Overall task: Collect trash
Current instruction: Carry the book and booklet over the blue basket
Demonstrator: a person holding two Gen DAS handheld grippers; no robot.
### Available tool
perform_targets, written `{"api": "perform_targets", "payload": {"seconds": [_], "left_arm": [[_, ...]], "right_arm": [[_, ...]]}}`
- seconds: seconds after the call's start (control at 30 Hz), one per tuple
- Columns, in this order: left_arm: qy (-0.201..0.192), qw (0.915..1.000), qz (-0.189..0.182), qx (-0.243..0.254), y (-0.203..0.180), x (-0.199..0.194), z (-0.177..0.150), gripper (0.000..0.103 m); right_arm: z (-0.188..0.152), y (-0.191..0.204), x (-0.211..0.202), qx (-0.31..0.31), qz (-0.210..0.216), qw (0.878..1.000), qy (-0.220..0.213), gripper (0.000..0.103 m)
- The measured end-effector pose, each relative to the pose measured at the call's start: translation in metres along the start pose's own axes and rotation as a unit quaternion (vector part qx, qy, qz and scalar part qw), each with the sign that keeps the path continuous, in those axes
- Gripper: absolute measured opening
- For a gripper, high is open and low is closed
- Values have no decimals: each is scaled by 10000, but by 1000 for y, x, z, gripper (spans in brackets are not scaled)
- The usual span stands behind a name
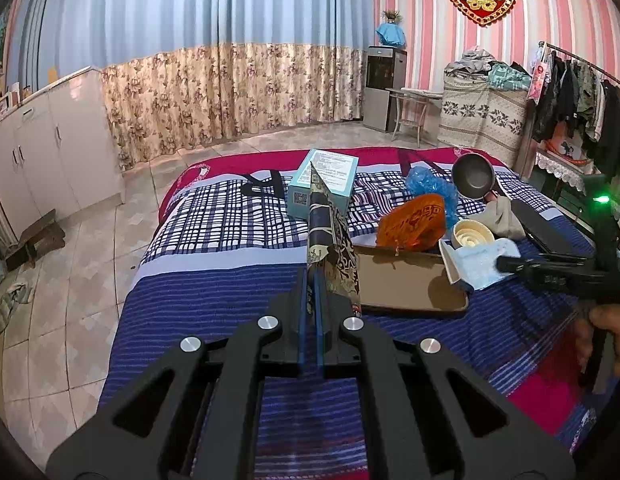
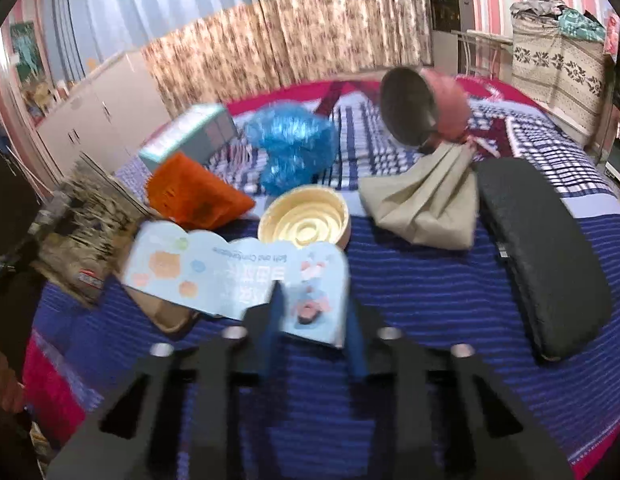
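On the bed (image 1: pixel 213 288), the left gripper (image 1: pixel 314 280) is clamped tight on a folded, dark patterned wrapper (image 1: pixel 330 240), holding it up edge-on above the striped cover, just beside the shallow brown tray (image 1: pixel 410 284) near the middle of the bed. The right gripper (image 2: pixel 312 316) stands with its jaws partly spread around the near edge of a pale blue printed package (image 2: pixel 213 268); the view is blurred, so whether the fingers (image 2: pixel 356 340) actually touch the package cannot be told. This package leans on the tray's right side, with a cream ribbed lid (image 2: pixel 303 216) just behind it, an orange bag (image 2: pixel 193 196) and a crumpled blue plastic bag (image 2: pixel 293 140) farther toward the far edge of the bed. The step in hand looks to be gathering loose packaging. To do it well, the right gripper should slide deeper over the package edge before closing, so the thin card does not slip or bend out, and lift it straight up to avoid nudging the lid. The left should keep the wrapper clear of the tray rim while the right works.
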State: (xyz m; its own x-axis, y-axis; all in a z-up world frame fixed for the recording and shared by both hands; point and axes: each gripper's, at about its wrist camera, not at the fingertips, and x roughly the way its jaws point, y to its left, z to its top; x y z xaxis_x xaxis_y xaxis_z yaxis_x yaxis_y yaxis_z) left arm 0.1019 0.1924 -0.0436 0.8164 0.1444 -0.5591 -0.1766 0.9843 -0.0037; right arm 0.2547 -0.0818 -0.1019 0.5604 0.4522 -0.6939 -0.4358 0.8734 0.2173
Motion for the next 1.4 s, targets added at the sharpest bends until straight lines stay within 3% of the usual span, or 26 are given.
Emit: {"api": "perform_targets", "payload": {"seconds": [0.13,0.33,0.6,0.8,1.17,1.4], "left_arm": [[-80,9999,-36,59,-6,-4,5,1],[-286,9994,-140,136,-28,-17,20,0],[-574,9967,-509,248,-73,-38,44,0],[-717,9906,-1081,430,-129,-49,59,0],[-592,9674,-2289,904,-257,-46,60,0],[-338,9525,-2749,1265,-331,-31,48,0]], "right_arm": [[-4,-14,-34,245,148,9987,-414,9],[-15,-42,-89,525,78,9940,-959,6],[-35,-95,-159,859,-453,9841,-1484,6],[-50,-132,-203,1054,-1006,9728,-1801,5],[-85,-218,-287,1559,-2242,9351,-2257,5],[-118,-283,-318,2133,-2848,9049,-2335,5]]}}
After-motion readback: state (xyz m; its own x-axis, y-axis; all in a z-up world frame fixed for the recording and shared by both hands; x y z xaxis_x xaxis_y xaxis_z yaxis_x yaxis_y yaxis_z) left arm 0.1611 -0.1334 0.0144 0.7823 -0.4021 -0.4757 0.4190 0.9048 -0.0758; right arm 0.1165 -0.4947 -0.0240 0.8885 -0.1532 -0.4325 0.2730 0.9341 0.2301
